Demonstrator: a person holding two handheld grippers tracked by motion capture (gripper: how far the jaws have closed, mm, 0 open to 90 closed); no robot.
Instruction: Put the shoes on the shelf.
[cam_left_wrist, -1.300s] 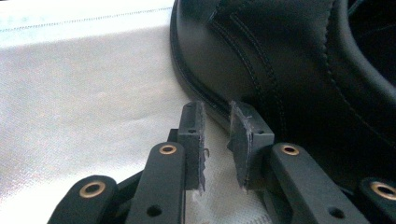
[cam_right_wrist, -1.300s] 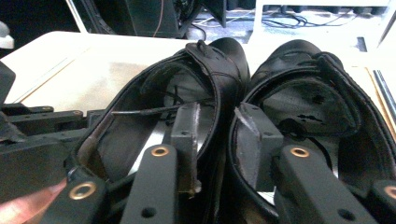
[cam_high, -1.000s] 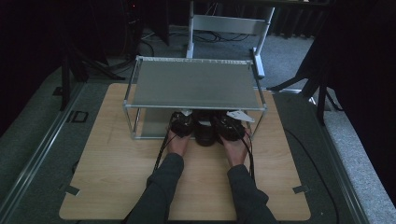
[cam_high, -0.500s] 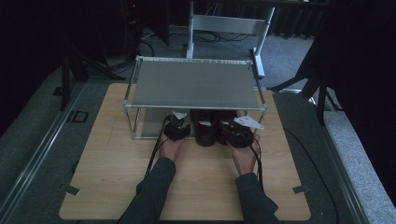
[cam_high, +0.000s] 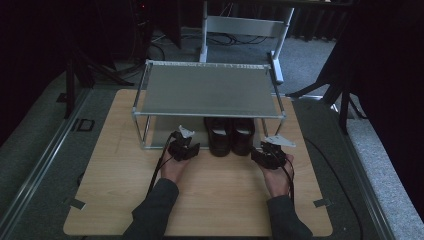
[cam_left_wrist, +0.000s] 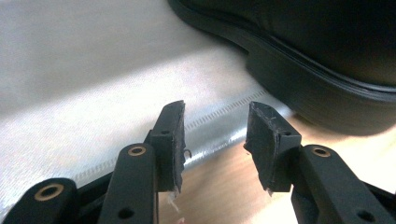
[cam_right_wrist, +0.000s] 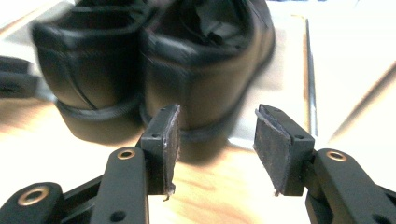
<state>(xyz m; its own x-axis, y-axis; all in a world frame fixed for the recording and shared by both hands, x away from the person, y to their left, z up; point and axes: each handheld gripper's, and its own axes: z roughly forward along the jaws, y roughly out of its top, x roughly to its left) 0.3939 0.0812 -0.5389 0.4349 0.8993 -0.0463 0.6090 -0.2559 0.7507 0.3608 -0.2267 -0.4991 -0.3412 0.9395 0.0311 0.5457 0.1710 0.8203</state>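
Observation:
Two black leather shoes (cam_high: 231, 135) stand side by side under the metal rack's top shelf (cam_high: 205, 90), heels toward me. My left gripper (cam_high: 184, 147) sits just left of them and my right gripper (cam_high: 267, 152) just right, both clear of the shoes. In the left gripper view the gripper (cam_left_wrist: 215, 121) has just been opening, with nothing between its jaws, and a shoe's sole (cam_left_wrist: 322, 88) lies ahead to the right. In the right gripper view the gripper (cam_right_wrist: 217, 126) has also just been opening, empty, facing the heels of both shoes (cam_right_wrist: 201, 70).
The rack stands on a wooden board (cam_high: 115, 190) whose near half is bare. Its low metal plate (cam_left_wrist: 93, 70) carries the shoes. A grey stand (cam_high: 240, 25) rises behind the rack, with dark tripod legs (cam_high: 345, 100) off the board to the right.
Both hands have drawn apart, left gripper going left and right gripper going right, away from the shoes. Both pairs of jaws have widened. The shoes stay under the shelf.

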